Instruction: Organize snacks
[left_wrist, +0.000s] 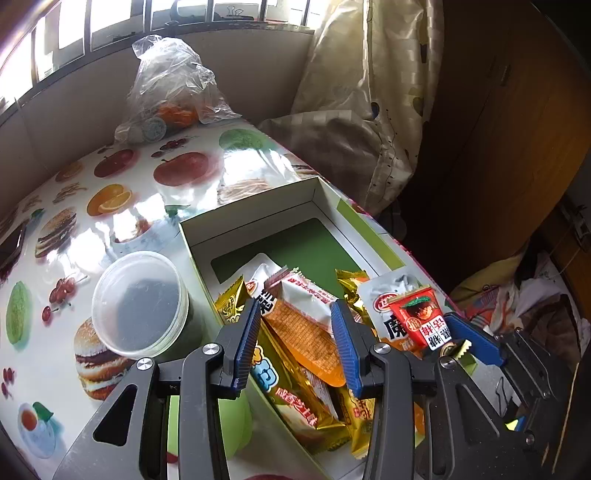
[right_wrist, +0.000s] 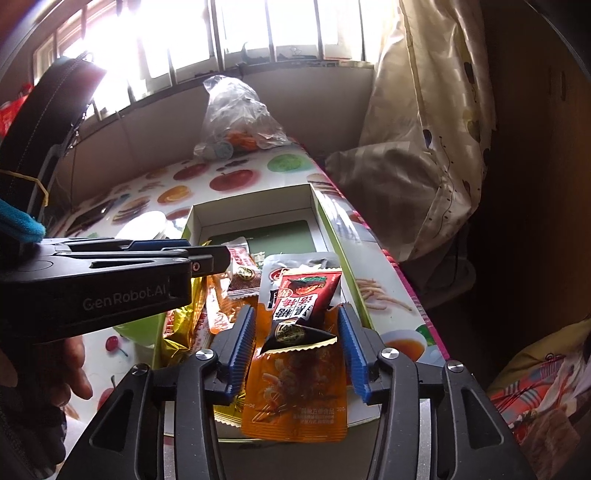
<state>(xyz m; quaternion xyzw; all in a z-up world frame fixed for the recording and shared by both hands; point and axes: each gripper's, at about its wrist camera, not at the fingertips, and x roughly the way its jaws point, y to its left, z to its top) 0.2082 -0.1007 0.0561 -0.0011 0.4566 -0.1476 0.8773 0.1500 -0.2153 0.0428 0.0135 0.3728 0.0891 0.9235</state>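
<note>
A white and green cardboard box (left_wrist: 258, 218) lies on the fruit-print table and holds several snack packets at its near end. My left gripper (left_wrist: 295, 321) is open, its fingers spread above an orange and white packet (left_wrist: 306, 325) in the box. My right gripper (right_wrist: 297, 325) is open, with a small red and black packet (right_wrist: 303, 302) standing between its fingers, touching neither pad. That packet rests on an orange packet (right_wrist: 295, 398) at the box's near edge. In the left wrist view the red packet (left_wrist: 421, 314) is at the box's right side.
A round clear plastic tub (left_wrist: 136, 302) stands left of the box, with a green bowl (left_wrist: 232, 417) near it. A crumpled clear plastic bag (left_wrist: 166, 88) sits at the table's far end. Curtains (left_wrist: 369, 92) hang at the right, beyond the table edge.
</note>
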